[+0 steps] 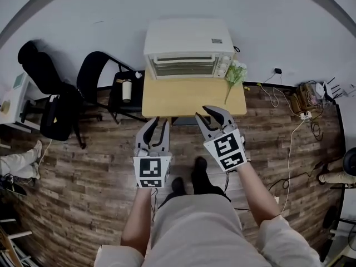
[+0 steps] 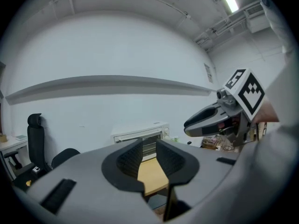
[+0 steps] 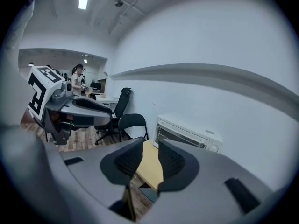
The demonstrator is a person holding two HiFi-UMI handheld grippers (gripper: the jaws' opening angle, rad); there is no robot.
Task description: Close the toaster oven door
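A white toaster oven (image 1: pixel 186 49) stands at the back of a small wooden table (image 1: pixel 189 99), against the wall. Its glass front faces me, and no door flap lies out over the table. My left gripper (image 1: pixel 157 128) hovers over the floor just short of the table's front edge. It is open a little, with nothing between its pads. My right gripper (image 1: pixel 201 113) hangs beside it at the table's front edge, jaws apart and empty. The left gripper view looks past its jaws (image 2: pixel 149 153) at the oven (image 2: pixel 140 136). The right gripper view does the same (image 3: pixel 150 155) (image 3: pixel 184 134).
A sprig of white flowers (image 1: pixel 235 74) lies on the table right of the oven. Two black chairs (image 1: pixel 100 77) (image 1: pixel 41 71) stand to the left. Cables and a power strip (image 1: pixel 300 102) lie on the wooden floor at the right. My feet (image 1: pixel 186 179) are below the grippers.
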